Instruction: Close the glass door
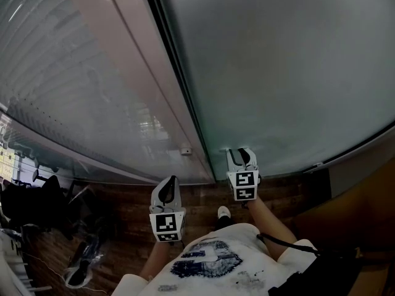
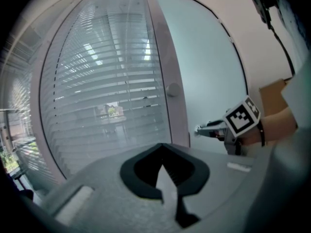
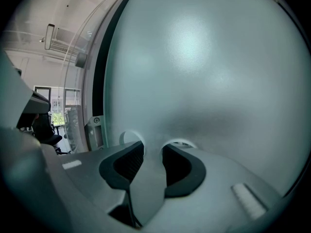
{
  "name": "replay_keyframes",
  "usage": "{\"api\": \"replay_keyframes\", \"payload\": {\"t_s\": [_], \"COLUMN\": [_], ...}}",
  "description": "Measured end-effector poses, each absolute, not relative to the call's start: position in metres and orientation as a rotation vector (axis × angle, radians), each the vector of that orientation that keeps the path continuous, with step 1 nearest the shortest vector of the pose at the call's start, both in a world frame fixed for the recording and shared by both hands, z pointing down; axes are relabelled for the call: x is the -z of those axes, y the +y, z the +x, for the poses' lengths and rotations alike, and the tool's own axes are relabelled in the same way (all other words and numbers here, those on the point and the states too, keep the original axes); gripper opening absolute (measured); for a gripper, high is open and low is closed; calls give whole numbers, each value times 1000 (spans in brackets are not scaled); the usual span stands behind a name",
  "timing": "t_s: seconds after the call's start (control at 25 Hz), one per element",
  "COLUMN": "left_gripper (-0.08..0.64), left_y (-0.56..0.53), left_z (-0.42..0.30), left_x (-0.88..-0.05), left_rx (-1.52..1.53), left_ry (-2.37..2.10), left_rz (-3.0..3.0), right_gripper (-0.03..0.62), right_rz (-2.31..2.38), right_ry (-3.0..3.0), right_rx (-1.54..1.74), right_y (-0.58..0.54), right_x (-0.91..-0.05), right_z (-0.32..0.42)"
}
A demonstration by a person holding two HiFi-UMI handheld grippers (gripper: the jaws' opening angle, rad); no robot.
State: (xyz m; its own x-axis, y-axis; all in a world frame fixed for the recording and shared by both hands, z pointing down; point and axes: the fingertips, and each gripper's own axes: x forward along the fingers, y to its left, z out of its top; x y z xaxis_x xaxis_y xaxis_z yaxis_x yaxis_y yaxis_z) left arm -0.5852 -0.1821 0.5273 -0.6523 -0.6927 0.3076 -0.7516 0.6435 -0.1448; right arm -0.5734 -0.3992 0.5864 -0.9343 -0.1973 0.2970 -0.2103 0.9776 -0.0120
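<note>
I see the glass door (image 1: 278,73) filling the upper right of the head view. It is a frosted pane standing upright with its long axis vertical. Its left edge runs beside a dark strip and then a pale frame post (image 1: 154,73). From these views I cannot tell whether the door sits fully shut against that post.

My right gripper (image 1: 241,155) is low on the door, near its bottom left corner. The right gripper view shows its jaws standing apart with the tips against the frosted surface and nothing clamped between them.

My left gripper (image 1: 168,187) hangs clear of the door over the wooden floor (image 1: 203,196), in front of the foot of the post. In its own view the jaws meet at the tip and hold nothing. It faces the blinds (image 2: 107,81) behind the fixed glass, and a small round fitting (image 2: 172,90) sits on the post.
</note>
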Motion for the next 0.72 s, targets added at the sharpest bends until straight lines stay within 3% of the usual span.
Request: {"api": "replay_keyframes", "payload": {"t_s": [0.72], "left_gripper": [3], "left_y": [-136], "left_z": [-533], "left_x": [-523], "left_rx": [-379], "left_ry": [-2635], "left_rz": [1233], "right_gripper": [153], "right_rz": [350], "right_ry": [-2759], "right_rx": [-166], "right_y": [-408], "right_x": [-597], "right_z": [-570]}}
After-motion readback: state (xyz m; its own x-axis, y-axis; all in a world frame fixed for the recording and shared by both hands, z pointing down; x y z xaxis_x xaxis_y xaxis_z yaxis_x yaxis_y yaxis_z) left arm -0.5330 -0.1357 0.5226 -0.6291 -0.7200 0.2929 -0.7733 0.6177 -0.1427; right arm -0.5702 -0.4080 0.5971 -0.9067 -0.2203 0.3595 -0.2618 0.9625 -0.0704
